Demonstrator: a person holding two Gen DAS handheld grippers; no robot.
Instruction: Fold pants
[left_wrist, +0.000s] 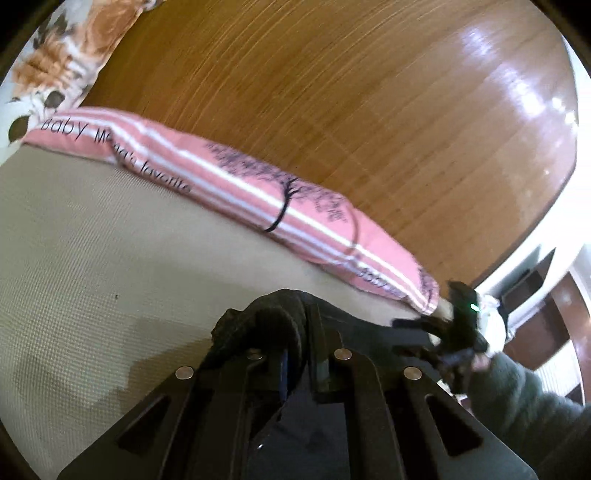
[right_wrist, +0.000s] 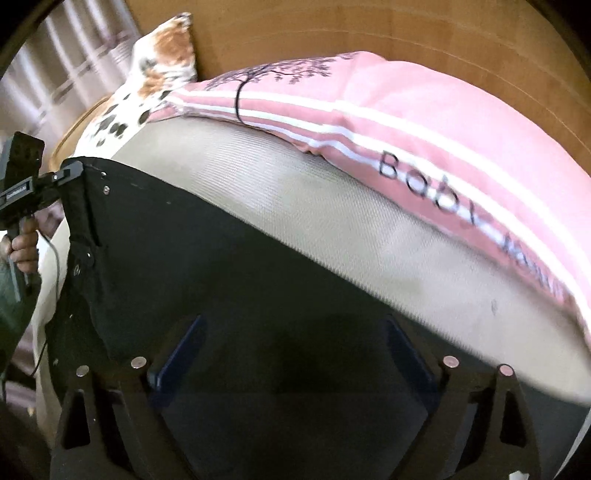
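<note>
Here, in the left wrist view, the left claw (left_wrist: 295, 354) has its fingers drawn close together on a bunched fold of the black pants (left_wrist: 258, 325), pinched just above the beige bed sheet (left_wrist: 92, 258). In the right wrist view, the right claw (right_wrist: 295, 354) stands wide apart with the black pants (right_wrist: 184, 251) spread flat beneath and ahead of it; whether its tips touch the cloth is hard to tell through the blur. At the left edge of that view the left claw grips the pants' corner. Beyond lies the sheet, then a pink striped pillow (right_wrist: 424, 110) printed with lettering, a floral pillow (right_wrist: 162, 48), and the wooden headboard (left_wrist: 332, 92).
</note>
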